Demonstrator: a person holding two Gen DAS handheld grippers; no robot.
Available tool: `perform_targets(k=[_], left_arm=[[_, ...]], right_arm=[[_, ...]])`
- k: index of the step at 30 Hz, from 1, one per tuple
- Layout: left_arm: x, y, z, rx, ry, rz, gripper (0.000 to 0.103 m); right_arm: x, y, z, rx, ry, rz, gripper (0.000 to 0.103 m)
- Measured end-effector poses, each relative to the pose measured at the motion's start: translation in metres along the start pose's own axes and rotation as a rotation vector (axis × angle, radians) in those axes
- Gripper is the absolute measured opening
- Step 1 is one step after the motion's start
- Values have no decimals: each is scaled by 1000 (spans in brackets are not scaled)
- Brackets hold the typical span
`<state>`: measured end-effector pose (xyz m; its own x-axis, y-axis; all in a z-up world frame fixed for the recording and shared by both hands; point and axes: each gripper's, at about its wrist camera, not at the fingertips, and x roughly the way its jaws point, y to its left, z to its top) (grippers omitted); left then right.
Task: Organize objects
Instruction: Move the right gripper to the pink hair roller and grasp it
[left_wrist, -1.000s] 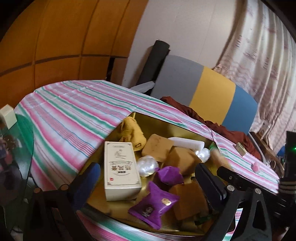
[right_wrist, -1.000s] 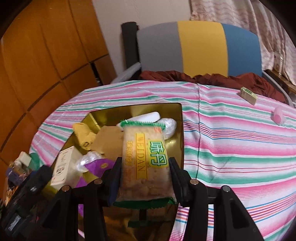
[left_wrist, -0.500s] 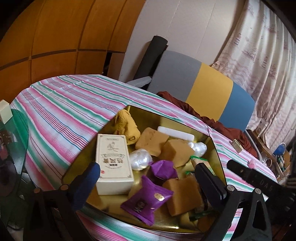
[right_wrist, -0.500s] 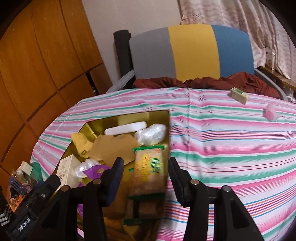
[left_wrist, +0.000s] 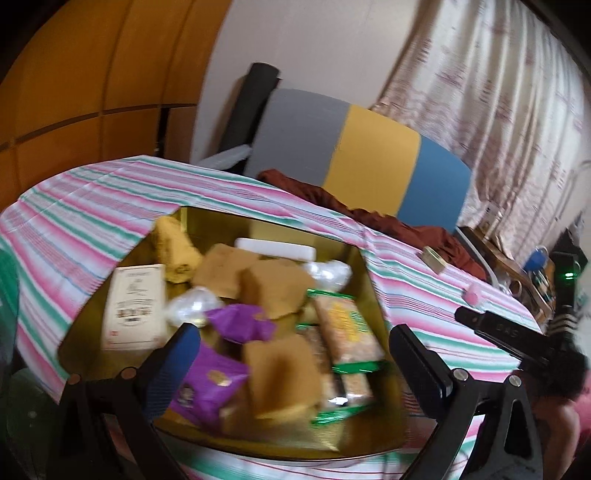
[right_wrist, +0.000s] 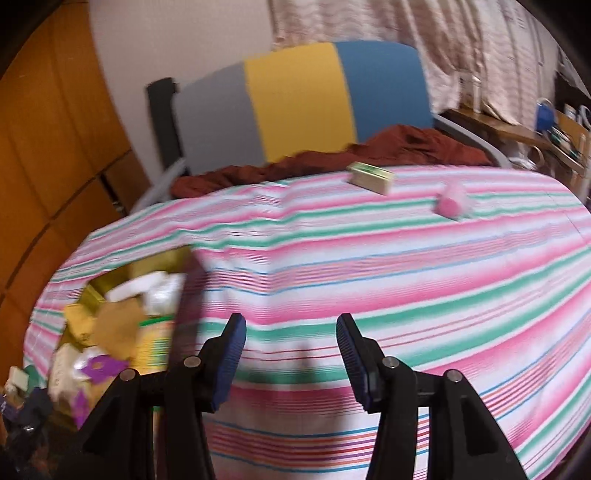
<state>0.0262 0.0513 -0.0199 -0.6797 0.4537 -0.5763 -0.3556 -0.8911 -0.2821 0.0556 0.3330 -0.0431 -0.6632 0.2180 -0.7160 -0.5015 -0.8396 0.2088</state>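
A gold tray (left_wrist: 373, 295) on the striped tablecloth holds several snacks: a white box (left_wrist: 135, 308), purple wrappers (left_wrist: 207, 384), brown packets (left_wrist: 280, 380) and a green-edged cracker pack (left_wrist: 345, 332). My left gripper (left_wrist: 295, 365) is open and empty, hovering over the tray's near side. My right gripper (right_wrist: 291, 350) is open and empty over bare cloth, right of the tray (right_wrist: 177, 254). A small green-gold box (right_wrist: 371, 178) and a pink wrapped candy (right_wrist: 451, 202) lie on the cloth at the far side.
A grey, yellow and blue chair back (right_wrist: 303, 99) with a dark red cloth (right_wrist: 388, 147) stands behind the table. Wooden panels (left_wrist: 92, 74) are at left, curtains (left_wrist: 498, 92) and a cluttered shelf (right_wrist: 554, 125) at right. The right gripper's body (left_wrist: 509, 334) shows beside the tray.
My right gripper has let go of the cracker pack into the tray, opened, and swung right over the bare cloth. My left gripper has drifted slightly over the tray.
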Motion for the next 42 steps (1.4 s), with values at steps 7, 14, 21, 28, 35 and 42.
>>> perform_targets(k=[7,14,21,28,35,42], left_arm=[[15,-54,2,101,54,-84,103],[37,-104,1,180,119,-137,103],[53,-132,-2,221,153,-148,103],[66,-137,-1,219,172,-139,103],[78,-136,-1,205,198,-128,103],[96,-151,9,176,215,-147,103]], right_arm=[[26,-81,8,110,34,-51,54],[61,-166,49,260,35,-127,76],[93,-213,114,353,-33,-166,79],[144,-221,147,311,32,-245,79],[153,-221,138,263,17,-237,68],[132,-221,123,234,-26,-229,66]])
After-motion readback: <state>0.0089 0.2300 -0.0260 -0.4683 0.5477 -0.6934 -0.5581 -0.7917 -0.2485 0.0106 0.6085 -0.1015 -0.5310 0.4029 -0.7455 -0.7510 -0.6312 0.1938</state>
